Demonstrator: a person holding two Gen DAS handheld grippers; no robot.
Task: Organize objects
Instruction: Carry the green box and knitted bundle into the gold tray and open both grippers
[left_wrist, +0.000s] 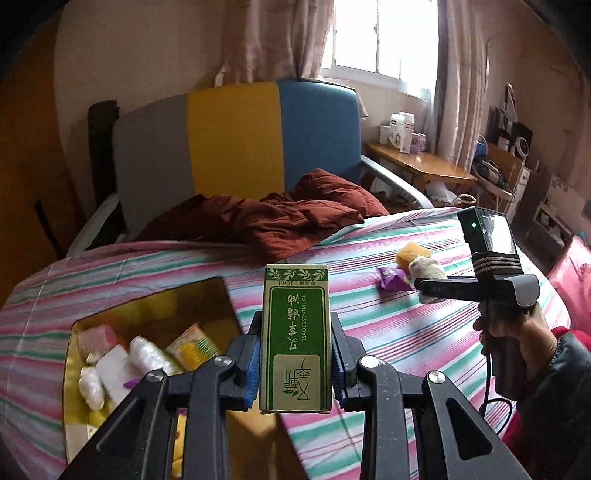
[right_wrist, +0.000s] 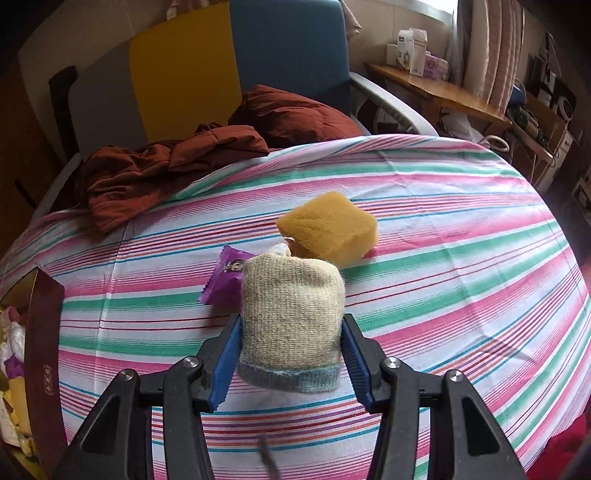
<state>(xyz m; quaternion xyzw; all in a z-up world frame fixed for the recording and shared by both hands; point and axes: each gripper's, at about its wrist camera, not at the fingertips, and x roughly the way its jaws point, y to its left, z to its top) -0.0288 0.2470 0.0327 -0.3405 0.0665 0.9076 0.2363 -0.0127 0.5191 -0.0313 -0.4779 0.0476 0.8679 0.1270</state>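
My left gripper is shut on a green and cream essential-oil box, held upright above the striped bed, just right of an open gold-lined box with several items inside. My right gripper is shut on a beige knitted sock bundle with a grey cuff, held just above the bed. It also shows in the left wrist view. A yellow sponge and a purple snack packet lie just beyond the bundle.
A rust-brown jacket is crumpled at the far side of the striped bedsheet. A grey, yellow and blue chair back stands behind it. A wooden desk with boxes is far right. The open box's dark wall is at the left.
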